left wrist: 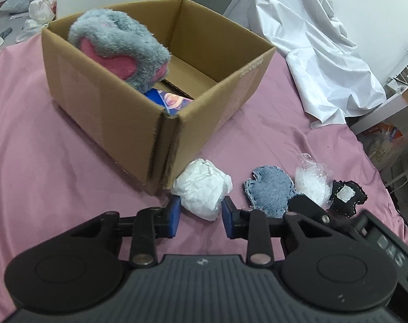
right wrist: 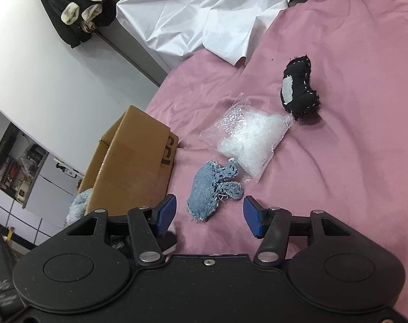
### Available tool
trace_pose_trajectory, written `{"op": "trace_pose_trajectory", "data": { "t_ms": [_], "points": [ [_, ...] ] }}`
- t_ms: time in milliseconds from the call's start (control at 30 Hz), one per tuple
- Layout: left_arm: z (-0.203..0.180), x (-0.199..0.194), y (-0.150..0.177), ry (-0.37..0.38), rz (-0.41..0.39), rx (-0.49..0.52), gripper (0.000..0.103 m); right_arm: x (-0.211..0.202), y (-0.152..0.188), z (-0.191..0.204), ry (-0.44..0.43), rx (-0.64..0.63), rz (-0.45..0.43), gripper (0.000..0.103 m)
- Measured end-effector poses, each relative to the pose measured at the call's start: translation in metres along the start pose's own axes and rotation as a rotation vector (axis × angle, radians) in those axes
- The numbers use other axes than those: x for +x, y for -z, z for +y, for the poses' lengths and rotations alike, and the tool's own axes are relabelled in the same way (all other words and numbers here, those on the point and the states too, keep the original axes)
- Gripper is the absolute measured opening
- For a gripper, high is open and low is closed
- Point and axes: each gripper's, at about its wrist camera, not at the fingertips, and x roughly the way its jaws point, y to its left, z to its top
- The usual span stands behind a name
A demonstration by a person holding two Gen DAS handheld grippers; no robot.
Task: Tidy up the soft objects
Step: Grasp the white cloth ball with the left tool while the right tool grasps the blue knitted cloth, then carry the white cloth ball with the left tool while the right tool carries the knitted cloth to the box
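An open cardboard box [left wrist: 139, 123] stands on the pink sheet and holds a grey-and-pink plush [left wrist: 120, 48] and a blue packet [left wrist: 169, 102]. A white crumpled bundle [left wrist: 202, 188] lies at the box's near corner. My left gripper [left wrist: 201, 218] is open, its blue pads on either side of the bundle's near end. A denim pouch [right wrist: 213, 191], a clear bag of white filling [right wrist: 248, 137] and a black stitched pouch [right wrist: 299, 87] lie in a row. My right gripper [right wrist: 209, 215] is open just short of the denim pouch. The right gripper's body shows in the left wrist view [left wrist: 379, 237].
A white plastic sheet [left wrist: 306, 40] drapes over the bed's far right side. The bed edge drops off at right toward shelves and clutter. The box [right wrist: 128, 167] stands left of the right gripper. Bags lie on the floor beyond the box [left wrist: 41, 8].
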Motion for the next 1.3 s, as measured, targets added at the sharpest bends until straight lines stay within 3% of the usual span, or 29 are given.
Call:
{"op": "trace_pose_trajectory", "data": {
  "t_ms": [267, 300, 367, 467, 667, 1000, 1300],
  "points": [
    [0.009, -0.011, 0.005, 0.019, 0.036, 0.015, 0.031, 0.017, -0.004, 0.013, 0.032, -0.016, 0.014, 0.052],
    [0.01, -0.013, 0.005, 0.018, 0.036, 0.019, 0.031, 0.02, -0.003, 0.016, 0.027, -0.026, 0.017, 0.048],
    [0.011, -0.016, 0.005, 0.022, 0.038, 0.032, 0.031, 0.026, -0.004, 0.021, 0.021, -0.038, 0.03, 0.026],
    [0.015, -0.023, 0.005, 0.023, 0.05, 0.034, 0.031, 0.029, -0.003, 0.026, 0.024, -0.052, 0.037, 0.014],
    [0.018, -0.039, 0.006, 0.033, 0.041, 0.106, 0.031, 0.005, 0.001, 0.041, -0.004, -0.096, 0.002, 0.012],
    [0.027, -0.08, -0.005, 0.059, 0.002, 0.144, 0.031, -0.03, -0.01, 0.07, -0.004, -0.16, -0.034, 0.012],
    [0.04, -0.121, -0.028, 0.095, -0.043, 0.146, 0.031, -0.051, -0.046, 0.114, 0.0, -0.279, -0.064, 0.012]
  ]
}}
